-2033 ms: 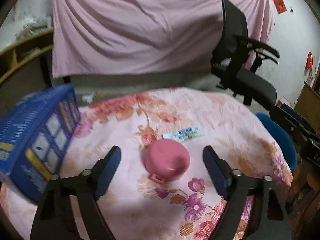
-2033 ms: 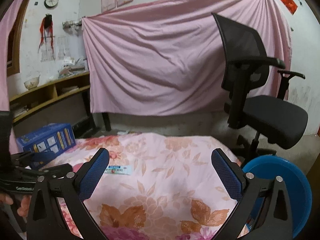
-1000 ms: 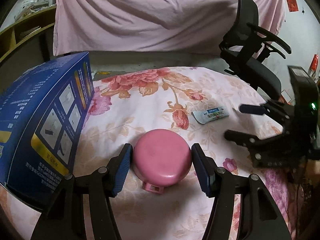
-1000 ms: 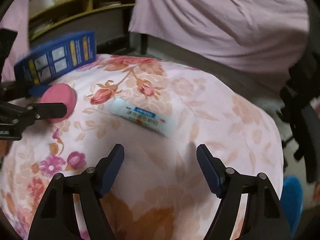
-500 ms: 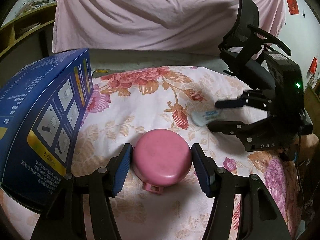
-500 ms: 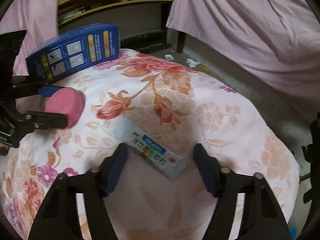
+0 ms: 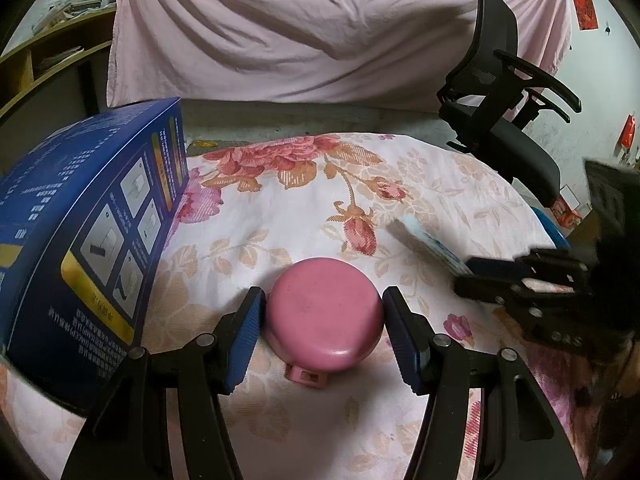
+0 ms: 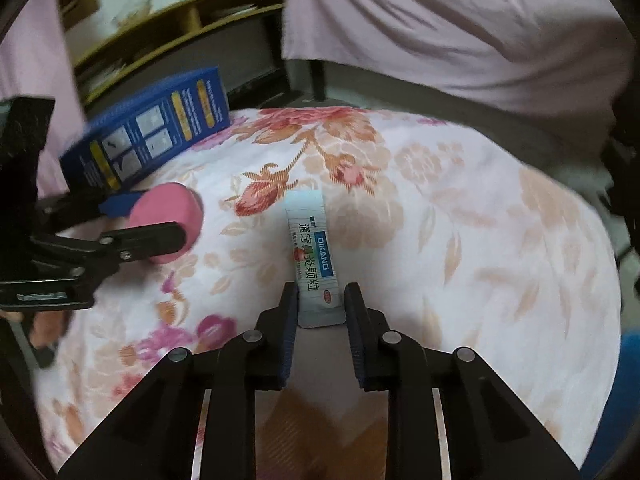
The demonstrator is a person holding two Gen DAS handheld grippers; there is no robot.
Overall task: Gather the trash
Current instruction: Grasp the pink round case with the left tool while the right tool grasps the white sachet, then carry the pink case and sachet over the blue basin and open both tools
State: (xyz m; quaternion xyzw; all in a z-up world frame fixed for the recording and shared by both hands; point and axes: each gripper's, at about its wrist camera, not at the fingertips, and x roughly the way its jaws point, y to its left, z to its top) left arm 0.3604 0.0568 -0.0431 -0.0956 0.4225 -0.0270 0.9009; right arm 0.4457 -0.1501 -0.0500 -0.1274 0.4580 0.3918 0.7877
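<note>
Round pink plastic container (image 7: 323, 322): smooth, lying on its side on the floral tablecloth (image 7: 288, 216), contents unseen, clamped between the blue ribbed pads of the left gripper (image 7: 322, 338). Flat glossy sachet (image 8: 314, 262), white and blue with printed text: near end pinched edgewise by the right gripper (image 8: 321, 308), jaws just drawn together on it. Blue cardboard box (image 7: 86, 240): rectangular, closed, beside the pink container.

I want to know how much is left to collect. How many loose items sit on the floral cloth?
3: a pink lid between the left gripper pads, a sachet pinched by the right gripper, a blue box at the cloth's left edge. More may be hidden.
</note>
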